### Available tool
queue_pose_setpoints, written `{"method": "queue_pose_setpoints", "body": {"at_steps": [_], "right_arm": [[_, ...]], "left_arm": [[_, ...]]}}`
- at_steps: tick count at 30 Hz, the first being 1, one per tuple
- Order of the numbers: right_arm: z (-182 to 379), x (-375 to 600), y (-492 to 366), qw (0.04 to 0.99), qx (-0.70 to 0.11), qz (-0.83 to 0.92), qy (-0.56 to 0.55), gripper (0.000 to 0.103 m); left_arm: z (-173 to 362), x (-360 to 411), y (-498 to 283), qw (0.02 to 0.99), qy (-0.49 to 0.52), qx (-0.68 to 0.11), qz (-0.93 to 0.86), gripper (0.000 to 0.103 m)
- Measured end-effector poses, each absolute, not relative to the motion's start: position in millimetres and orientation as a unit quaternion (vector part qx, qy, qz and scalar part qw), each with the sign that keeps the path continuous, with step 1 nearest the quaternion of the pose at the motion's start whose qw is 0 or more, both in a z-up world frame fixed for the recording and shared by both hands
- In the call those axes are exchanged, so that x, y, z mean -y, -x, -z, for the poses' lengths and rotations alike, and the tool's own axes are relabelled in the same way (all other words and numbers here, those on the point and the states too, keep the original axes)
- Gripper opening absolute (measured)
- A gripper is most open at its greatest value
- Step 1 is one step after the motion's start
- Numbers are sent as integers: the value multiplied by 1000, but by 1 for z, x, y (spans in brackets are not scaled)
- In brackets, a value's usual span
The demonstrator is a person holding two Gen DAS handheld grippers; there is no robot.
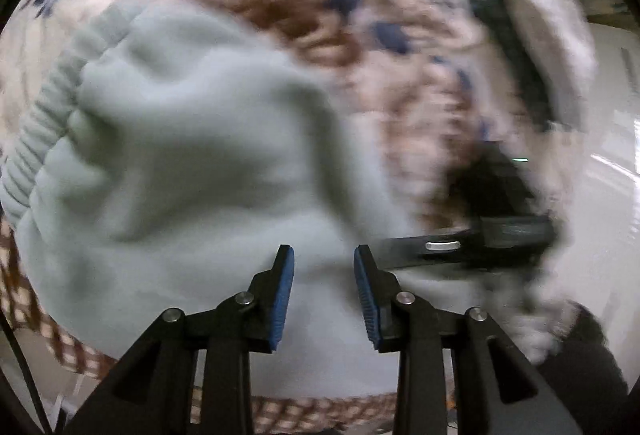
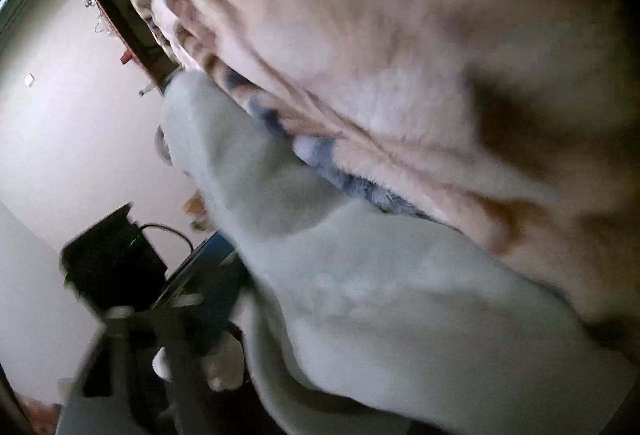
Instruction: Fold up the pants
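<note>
In the left wrist view the left tool (image 1: 324,295) hangs close over the pale mint fleece pants (image 1: 180,139), its blue pads (image 1: 284,299) standing apart with nothing between them; the pants lie bunched on a patterned plush blanket (image 1: 320,15), the ribbed waistband (image 1: 48,107) curling at the far left; the fabric looks soft, light and limp, likely to sag, so the firmer waistband seems the best hold; beyond, a dark remote-like object (image 1: 500,243) lies blurred; the right tool's fingers are not visible in its own view, so its state cannot be told.
</note>
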State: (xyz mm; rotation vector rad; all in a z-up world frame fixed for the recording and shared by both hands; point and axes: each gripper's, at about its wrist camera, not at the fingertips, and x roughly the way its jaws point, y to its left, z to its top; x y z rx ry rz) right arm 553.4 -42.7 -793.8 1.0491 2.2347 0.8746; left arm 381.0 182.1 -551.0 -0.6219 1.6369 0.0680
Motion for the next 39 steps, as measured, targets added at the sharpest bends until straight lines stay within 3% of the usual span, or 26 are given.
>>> {"method": "queue_pose_setpoints", "body": {"at_steps": [1, 2, 4, 6, 7, 8, 10, 11, 12, 13, 14, 15, 16, 25, 27, 29, 31, 33, 34, 35, 39], "right_arm": [[784, 58, -567, 291, -806, -315, -408, 31], [776, 79, -582, 316, -782, -303, -443, 27], [764, 115, -605, 354, -736, -285, -502, 27], [759, 122, -614, 365, -739, -280, -491, 29], [761, 116, -614, 356, -747, -282, -485, 33], [764, 111, -610, 346, -757, -289, -473, 56], [772, 90, -606, 319, -778, -309, -445, 78], [775, 78, -599, 311, -790, -313, -426, 75], [778, 63, -600, 312, -805, -309, -399, 64], [778, 57, -602, 324, -815, -300, -374, 33], [777, 55, -603, 329, -815, -295, -374, 25], [774, 60, -614, 347, -806, -284, -385, 23], [764, 77, -631, 376, -786, -272, -409, 14], [754, 155, -648, 439, -748, -198, -457, 16], [755, 177, -641, 428, -733, -200, -490, 19], [754, 175, -645, 420, -754, -218, -455, 48], [757, 161, -645, 421, -777, -236, -405, 65], [767, 139, -641, 392, -787, -264, -397, 66], [768, 126, -639, 404, -795, -271, -363, 57], [768, 121, -636, 421, -806, -265, -320, 25], [751, 120, -645, 501, -802, -213, -245, 23]], "left_arm": [[566, -192, -376, 623, 282, -729, -41, 28], [577, -203, -371, 608, 302, -732, -53, 28], [586, -218, -366, 596, 332, -728, -63, 29], [586, -223, -367, 601, 323, -727, -70, 29], [587, -225, -367, 602, 321, -728, -70, 29], [588, -224, -368, 600, 319, -730, -70, 29], [588, -223, -369, 602, 311, -732, -68, 29], [588, -221, -370, 604, 304, -733, -67, 29], [589, -217, -372, 605, 300, -735, -67, 29], [590, -215, -373, 606, 295, -736, -67, 29], [593, -214, -374, 606, 292, -737, -67, 29], [595, -212, -375, 605, 292, -738, -65, 29], [594, -214, -377, 605, 295, -737, -64, 29], [600, -213, -379, 597, 296, -743, -64, 29], [592, -209, -381, 597, 301, -741, -63, 29], [580, -198, -382, 604, 304, -735, -53, 29], [560, -182, -388, 619, 302, -724, -41, 34], [545, -164, -396, 636, 296, -712, -32, 45], [540, -151, -402, 646, 291, -706, -20, 48], [539, -141, -408, 650, 283, -705, -10, 48], [551, -114, -427, 654, 266, -708, 14, 48]]}}
